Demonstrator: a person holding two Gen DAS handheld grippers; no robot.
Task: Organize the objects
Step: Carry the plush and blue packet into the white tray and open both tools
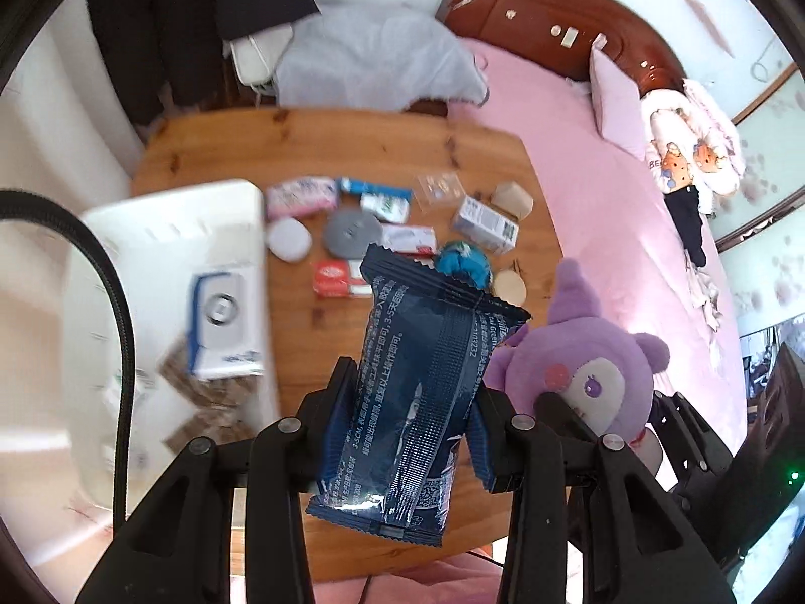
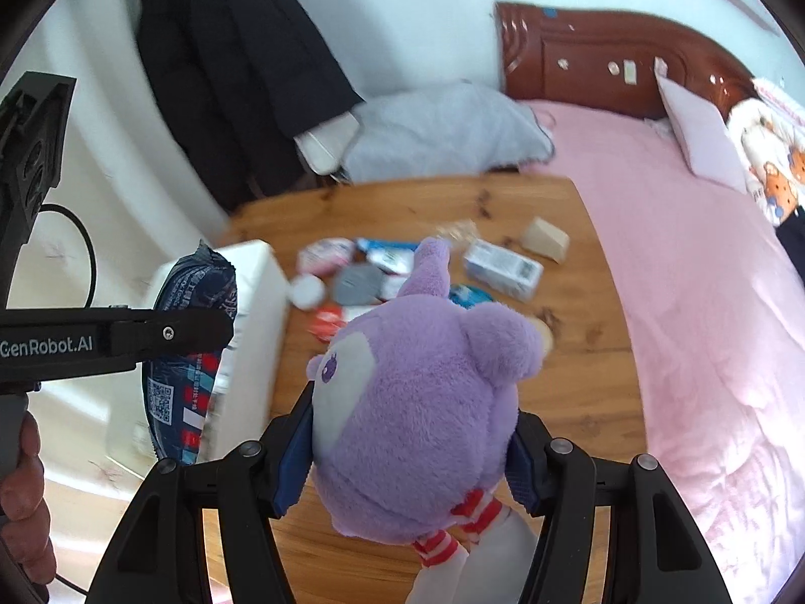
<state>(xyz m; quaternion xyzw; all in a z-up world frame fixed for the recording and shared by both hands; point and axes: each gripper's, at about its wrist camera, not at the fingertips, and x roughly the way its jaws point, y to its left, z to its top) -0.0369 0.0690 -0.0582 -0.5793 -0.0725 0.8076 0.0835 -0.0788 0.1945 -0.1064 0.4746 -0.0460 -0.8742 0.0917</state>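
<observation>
Objects only partly organized. Dark blue packet point(image 1: 417, 382) clamped in left tongs point(image 1: 412, 402), held above worktop point(image 1: 453, 151). Purple plush toy point(image 2: 417, 402) clamped in right tongs point(image 2: 412, 458), just right of the packet. White bin point(image 1: 171, 231) lay left of both tongs, already holding a white-and-blue box point(image 1: 221, 317). Roughly 10 small items point(image 1: 392, 221) left scattered ahead of tongs, not yet sorted.

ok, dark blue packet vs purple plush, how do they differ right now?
The dark blue packet is flat, glossy printed foil; the purple plush is round, fuzzy and bulkier. The packet sits in the left gripper, the plush in the right gripper. The packet's sides are straight, while the plush bulges past the pads. Shared: both are clamped and held up off the wooden table.
</observation>
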